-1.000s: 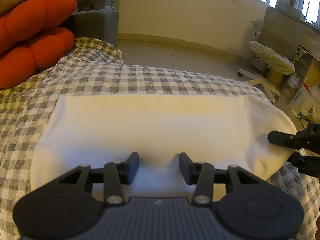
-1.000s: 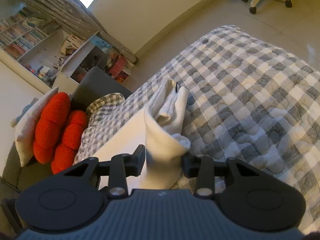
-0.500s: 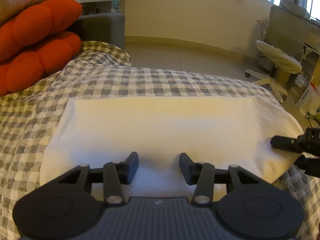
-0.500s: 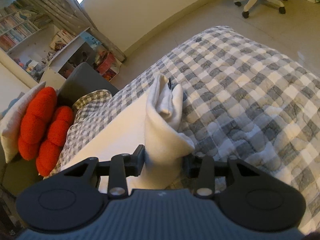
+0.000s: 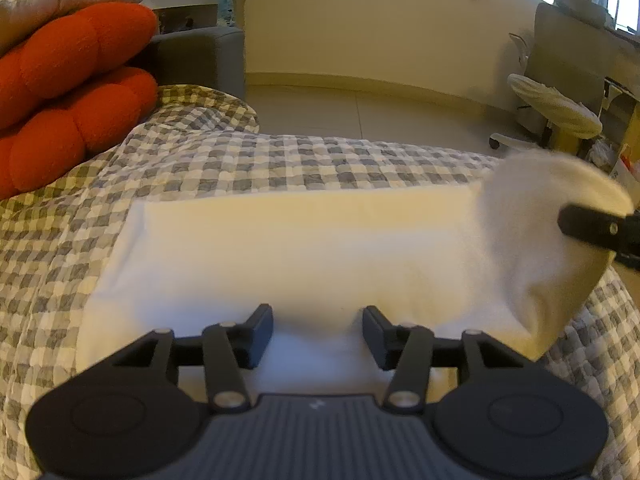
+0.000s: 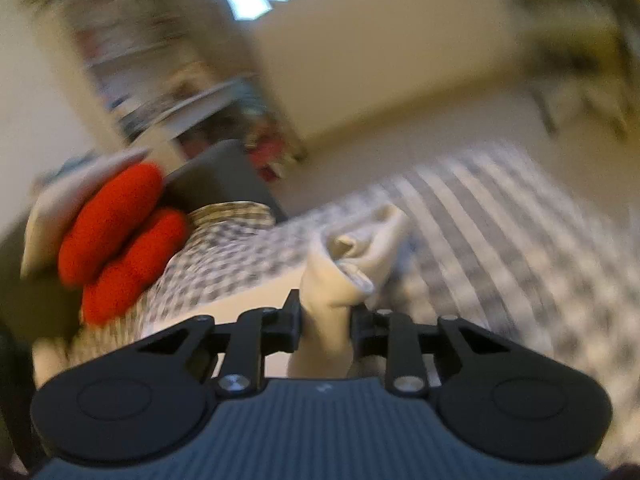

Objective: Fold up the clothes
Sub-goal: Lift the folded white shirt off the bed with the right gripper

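White cloth, a folded garment (image 5: 304,248), lies as a long band across the grey-and-cream checked quilt (image 5: 256,160), its right end raised off the bedding into a rounded flap. That flap is pinched in the right gripper (image 6: 326,326), whose jaws are closed onto the bunched fabric; the left wrist view shows one black finger of it pressed against the lifted end. The right wrist view is heavily smeared, so the exact hold on the layers is hard to make out, though cloth clearly fills the gap between the fingers.

The left gripper (image 5: 318,332) hovers low at the near edge of the garment with its jaws spread apart and nothing between them, only the white fabric below.

Beyond the quilt, orange-red cushions (image 5: 68,92) are stacked at the left, with a pale pillow (image 5: 52,0) on top and a grey armrest (image 5: 200,60) beside them. A swivel chair (image 5: 556,108) stands on the tiled floor (image 5: 360,112) at the far right.
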{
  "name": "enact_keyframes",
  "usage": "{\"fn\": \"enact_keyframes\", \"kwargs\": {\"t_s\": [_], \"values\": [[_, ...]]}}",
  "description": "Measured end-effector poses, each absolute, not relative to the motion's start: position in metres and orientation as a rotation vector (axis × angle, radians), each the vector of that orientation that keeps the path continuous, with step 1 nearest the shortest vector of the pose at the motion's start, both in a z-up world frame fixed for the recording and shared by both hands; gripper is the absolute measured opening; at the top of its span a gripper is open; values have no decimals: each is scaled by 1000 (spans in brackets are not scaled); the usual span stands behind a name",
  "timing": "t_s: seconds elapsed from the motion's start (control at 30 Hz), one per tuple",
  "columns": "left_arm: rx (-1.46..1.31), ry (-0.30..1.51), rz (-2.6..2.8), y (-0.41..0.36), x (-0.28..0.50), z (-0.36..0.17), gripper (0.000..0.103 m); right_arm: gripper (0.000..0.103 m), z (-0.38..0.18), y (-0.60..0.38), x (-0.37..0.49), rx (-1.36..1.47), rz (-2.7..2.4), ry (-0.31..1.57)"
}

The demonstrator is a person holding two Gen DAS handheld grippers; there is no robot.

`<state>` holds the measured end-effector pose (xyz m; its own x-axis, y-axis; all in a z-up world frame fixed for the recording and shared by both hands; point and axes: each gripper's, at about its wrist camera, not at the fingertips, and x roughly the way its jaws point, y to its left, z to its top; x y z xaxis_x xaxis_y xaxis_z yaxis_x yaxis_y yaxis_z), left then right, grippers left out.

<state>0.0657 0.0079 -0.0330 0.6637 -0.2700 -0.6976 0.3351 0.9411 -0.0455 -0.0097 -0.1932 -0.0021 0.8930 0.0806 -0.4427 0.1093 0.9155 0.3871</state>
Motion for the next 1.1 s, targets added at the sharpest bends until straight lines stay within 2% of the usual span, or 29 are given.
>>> {"fn": "enact_keyframes", "kwargs": {"t_s": [0.47, 0.8, 1.1], "values": [[-6, 781, -353, 23, 73, -27, 51, 25, 2, -135, -6, 55, 110, 413], [64, 754, -346, 12, 78, -30, 52, 24, 5, -126, -14, 38, 222, 368], [53, 760, -317, 1, 96, -30, 54, 24, 14, -143, -17, 207, 237, 343]]}}
